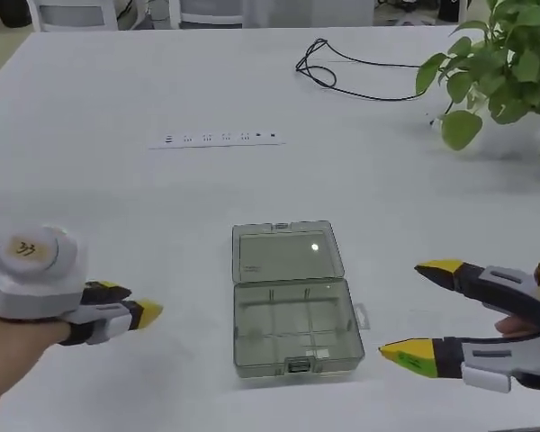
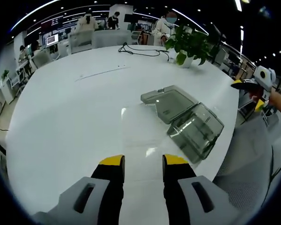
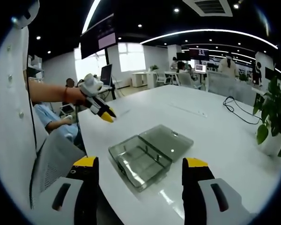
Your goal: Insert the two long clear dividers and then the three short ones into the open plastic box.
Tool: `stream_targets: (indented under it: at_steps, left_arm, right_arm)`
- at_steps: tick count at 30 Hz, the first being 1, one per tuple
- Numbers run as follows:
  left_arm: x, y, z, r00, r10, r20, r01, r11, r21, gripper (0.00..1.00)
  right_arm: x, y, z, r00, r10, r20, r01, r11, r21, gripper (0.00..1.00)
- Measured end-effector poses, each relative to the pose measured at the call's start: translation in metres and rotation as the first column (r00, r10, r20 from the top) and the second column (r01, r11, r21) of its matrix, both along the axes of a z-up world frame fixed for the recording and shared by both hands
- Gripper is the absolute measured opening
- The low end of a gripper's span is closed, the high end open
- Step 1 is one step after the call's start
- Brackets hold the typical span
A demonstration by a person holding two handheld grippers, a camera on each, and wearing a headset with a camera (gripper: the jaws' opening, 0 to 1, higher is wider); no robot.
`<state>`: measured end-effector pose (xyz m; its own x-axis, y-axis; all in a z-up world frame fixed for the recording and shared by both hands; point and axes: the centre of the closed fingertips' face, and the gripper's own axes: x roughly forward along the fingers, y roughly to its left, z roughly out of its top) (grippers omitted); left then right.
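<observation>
The smoky clear plastic box [image 1: 294, 326] lies open in the middle of the white table, its lid [image 1: 287, 251] flat behind it. Faint partition lines show inside the tray. A small clear piece [image 1: 361, 317] lies against the box's right wall; I cannot tell what it is. My left gripper [image 1: 135, 306] hovers left of the box, open and holding nothing. My right gripper [image 1: 420, 310] is to the right of the box, jaws spread wide and empty. The box [image 2: 195, 131] appears ahead of the left gripper [image 2: 144, 161], and the box [image 3: 139, 161] beyond the right gripper [image 3: 141, 163].
A white power strip [image 1: 218, 138] lies behind the box. A black cable [image 1: 342, 72] loops at the far right, beside a potted plant [image 1: 504, 72]. Chairs and people are beyond the table [image 1: 99, 198].
</observation>
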<state>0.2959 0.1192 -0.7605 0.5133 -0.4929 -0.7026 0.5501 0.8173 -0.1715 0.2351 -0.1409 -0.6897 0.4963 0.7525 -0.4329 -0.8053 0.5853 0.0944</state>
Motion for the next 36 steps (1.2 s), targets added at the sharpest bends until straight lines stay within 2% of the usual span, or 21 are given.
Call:
stream_targets:
  at_steps: [4, 8, 11, 18, 20, 22, 25, 27, 29, 31, 33, 35, 36]
  left_arm:
    - [0.001, -0.014, 0.016, 1.000, 0.005, 0.030, -0.003, 0.998, -0.060, 0.30]
    - [0.001, -0.025, 0.028, 0.999, 0.003, 0.050, 0.001, 0.995, -0.097, 0.30]
    - [0.001, -0.036, 0.038, 0.998, 0.008, 0.064, 0.002, 0.989, -0.145, 0.30]
    - [-0.003, -0.060, 0.054, 0.996, -0.005, 0.091, 0.024, 0.977, -0.212, 0.30]
    - [-0.004, -0.069, 0.060, 0.995, -0.003, 0.098, 0.027, 0.969, -0.246, 0.30]
    - [-0.005, -0.077, 0.066, 0.994, -0.007, 0.108, 0.035, 0.965, -0.260, 0.30]
    - [-0.007, -0.088, 0.074, 0.993, -0.013, 0.120, 0.048, 0.955, -0.291, 0.30]
    - [-0.010, -0.096, 0.078, 0.991, -0.022, 0.128, 0.060, 0.952, -0.301, 0.30]
    - [-0.012, -0.103, 0.081, 0.990, -0.029, 0.135, 0.071, 0.946, -0.315, 0.30]
    - [-0.016, -0.111, 0.084, 0.989, -0.044, 0.142, 0.089, 0.940, -0.328, 0.30]
    - [-0.018, -0.117, 0.086, 0.989, -0.052, 0.142, 0.097, 0.937, -0.336, 0.30]
    - [-0.020, -0.123, 0.088, 0.988, -0.060, 0.145, 0.107, 0.932, -0.346, 0.30]
    - [-0.021, -0.126, 0.089, 0.987, -0.064, 0.147, 0.112, 0.929, -0.352, 0.30]
  right_arm:
    - [0.004, 0.007, 0.007, 1.000, -0.007, 0.008, 0.007, 1.000, 0.018, 0.71]
    - [0.006, 0.013, 0.014, 1.000, -0.013, 0.008, 0.013, 0.999, 0.043, 0.69]
    - [0.008, 0.019, 0.018, 1.000, -0.022, 0.008, 0.021, 0.998, 0.055, 0.68]
    - [0.015, 0.029, 0.030, 0.999, -0.053, -0.002, 0.053, 0.993, 0.105, 0.61]
    - [0.018, 0.032, 0.037, 0.997, -0.074, 0.001, 0.073, 0.988, 0.138, 0.58]
    - [0.020, 0.036, 0.041, 0.997, -0.081, -0.019, 0.083, 0.984, 0.156, 0.55]
    - [0.022, 0.042, 0.045, 0.996, -0.092, -0.013, 0.093, 0.982, 0.164, 0.50]
    - [0.025, 0.044, 0.045, 0.993, -0.113, -0.037, 0.118, 0.978, 0.170, 0.48]
    - [0.028, 0.048, 0.049, 0.991, -0.132, -0.030, 0.136, 0.971, 0.195, 0.45]
    - [0.028, 0.051, 0.048, 0.989, -0.140, -0.055, 0.148, 0.967, 0.207, 0.43]
    - [0.030, 0.055, 0.048, 0.988, -0.145, -0.051, 0.152, 0.965, 0.211, 0.42]
    - [0.030, 0.059, 0.046, 0.984, -0.155, -0.085, 0.170, 0.959, 0.225, 0.42]
    - [0.029, 0.060, 0.046, 0.985, -0.152, -0.080, 0.166, 0.960, 0.226, 0.41]
